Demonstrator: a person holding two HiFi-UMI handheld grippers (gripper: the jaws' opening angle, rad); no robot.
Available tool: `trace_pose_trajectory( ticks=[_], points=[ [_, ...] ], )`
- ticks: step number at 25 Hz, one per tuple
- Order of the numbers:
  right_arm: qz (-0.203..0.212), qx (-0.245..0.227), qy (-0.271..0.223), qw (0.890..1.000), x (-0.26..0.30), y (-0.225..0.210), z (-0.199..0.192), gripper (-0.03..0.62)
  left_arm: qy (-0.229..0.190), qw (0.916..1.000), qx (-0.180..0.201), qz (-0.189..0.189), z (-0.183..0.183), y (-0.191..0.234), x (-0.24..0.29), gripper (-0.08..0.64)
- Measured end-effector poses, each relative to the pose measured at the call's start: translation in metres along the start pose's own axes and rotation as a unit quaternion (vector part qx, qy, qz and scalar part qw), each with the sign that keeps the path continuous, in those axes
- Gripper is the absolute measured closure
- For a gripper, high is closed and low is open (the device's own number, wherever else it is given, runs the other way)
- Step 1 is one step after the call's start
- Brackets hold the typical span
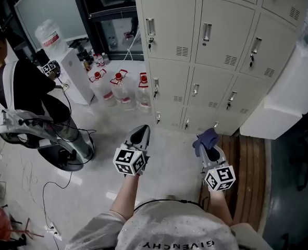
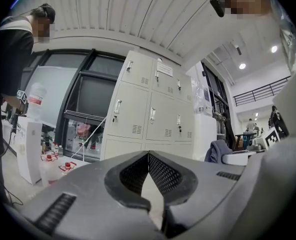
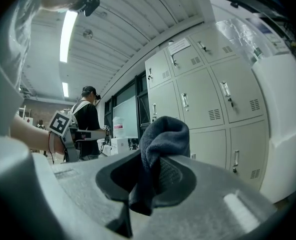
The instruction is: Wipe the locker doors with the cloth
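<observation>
My right gripper (image 3: 149, 170) pinches a dark, fleecy cloth (image 3: 164, 134), which is bunched in a soft lump above the ribbed pads (image 3: 172, 175). My left gripper (image 2: 148, 156) has its tips pressed together on nothing. The smooth cream metal locker doors (image 1: 169, 20) stand well ahead. To wipe well, I judge I should flatten the bunch against a panel and work around the handles (image 1: 206, 33) and vents (image 1: 182, 51).

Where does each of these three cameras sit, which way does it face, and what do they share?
Head view: on the person's head, facing steeply down at lockers; both forearms, left tool, right tool holding cloth show.
Left gripper view: on the left tool, facing the lockers along its shut jaws.
Right gripper view: on the right tool, along jaws clamping the cloth; left forearm shows.
Shared: lockers in all three.
</observation>
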State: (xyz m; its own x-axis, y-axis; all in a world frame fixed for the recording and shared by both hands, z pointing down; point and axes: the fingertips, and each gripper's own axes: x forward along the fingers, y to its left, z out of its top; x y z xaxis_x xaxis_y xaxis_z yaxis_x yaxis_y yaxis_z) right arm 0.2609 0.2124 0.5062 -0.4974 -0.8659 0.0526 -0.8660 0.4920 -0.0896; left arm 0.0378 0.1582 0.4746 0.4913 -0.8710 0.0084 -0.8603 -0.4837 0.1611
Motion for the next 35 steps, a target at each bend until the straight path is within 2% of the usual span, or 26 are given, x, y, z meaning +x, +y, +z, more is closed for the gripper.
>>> trace_pose_trajectory(
  ticks=[7, 11, 15, 20, 31, 35],
  points=[
    [0.008, 0.017, 0.002, 1.0, 0.014, -0.006, -0.004, 0.534, 0.005, 1.0, 0.004, 0.003, 0.0, 0.011, 0.01, 0.561],
    [0.019, 0.013, 0.002, 1.0, 0.034, -0.006, -0.001, 0.534, 0.006, 0.9998, -0.004, 0.018, 0.0, 0.031, 0.019, 0.561],
    [0.022, 0.003, -0.007, 1.0, 0.063, -0.008, 0.007, 0.534, 0.0, 0.9998, 0.01, 0.017, 0.008, 0.057, 0.042, 0.561],
    [0.01, 0.011, -0.006, 1.0, 0.115, -0.018, 0.011, 0.534, 0.001, 0.9998, 0.021, -0.006, 0.021, 0.091, 0.083, 0.561],
    [0.023, 0.001, -0.017, 1.0, 0.261, -0.016, 0.041, 0.534, 0.014, 0.9987, 0.021, -0.044, 0.05, 0.177, 0.187, 0.561],
    [0.035, -0.011, -0.026, 0.999, 0.306, -0.007, 0.07, 0.534, 0.002, 0.9981, 0.02, -0.057, 0.081, 0.2, 0.212, 0.561]
  ],
)
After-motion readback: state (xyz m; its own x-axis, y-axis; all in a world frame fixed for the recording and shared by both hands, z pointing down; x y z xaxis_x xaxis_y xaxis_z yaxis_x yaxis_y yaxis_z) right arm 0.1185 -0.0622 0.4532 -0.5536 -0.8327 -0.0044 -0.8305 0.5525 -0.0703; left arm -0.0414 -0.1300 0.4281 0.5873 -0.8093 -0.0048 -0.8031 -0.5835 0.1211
